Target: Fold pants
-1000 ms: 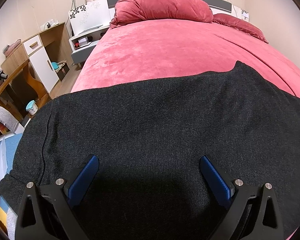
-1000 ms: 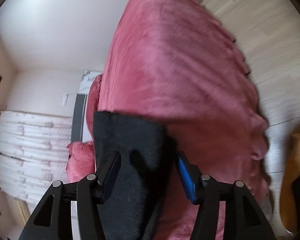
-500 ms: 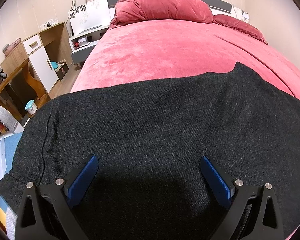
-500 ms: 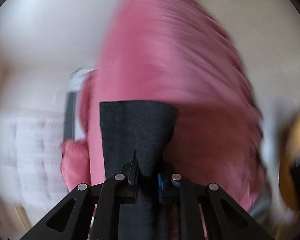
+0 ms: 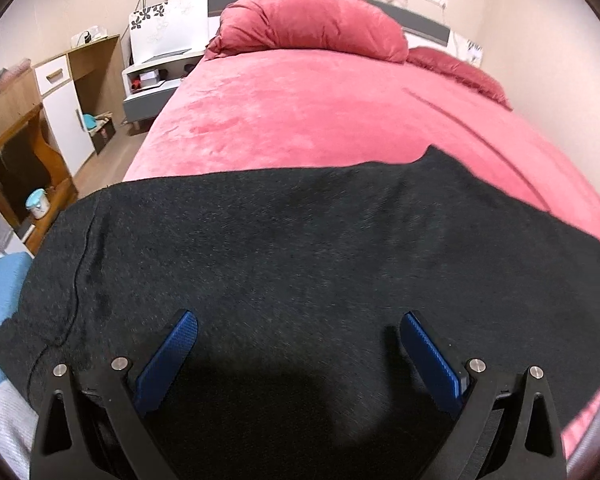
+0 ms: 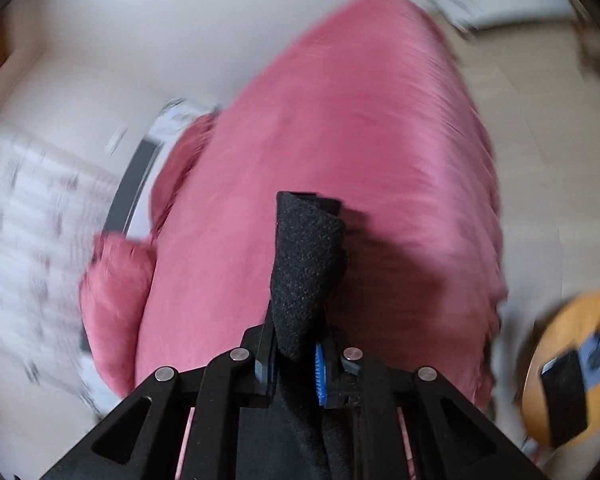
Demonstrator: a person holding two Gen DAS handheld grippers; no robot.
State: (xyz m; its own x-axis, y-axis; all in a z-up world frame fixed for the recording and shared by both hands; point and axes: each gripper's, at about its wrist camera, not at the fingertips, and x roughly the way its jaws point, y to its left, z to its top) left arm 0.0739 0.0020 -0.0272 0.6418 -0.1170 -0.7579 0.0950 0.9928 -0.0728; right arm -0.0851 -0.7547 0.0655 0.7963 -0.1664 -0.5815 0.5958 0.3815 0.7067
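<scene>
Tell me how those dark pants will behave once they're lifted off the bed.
Likely floppy: the end of the pants pinched in the right tongs curls over. Probably grippy, not slippery, given the fuzzy knit. The wide spread by the open left tongs would likely sag and drag.

Motion blur smears the curtain (image 6: 28, 216) in the right wrist view.

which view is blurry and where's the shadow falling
Right wrist view: motion blur smears the bed and wall, though the pants in the shut right claw stay sharp. Left wrist view: crisp, fisheye-bent, with a dark shadow on the pants between the open left claw.
</scene>
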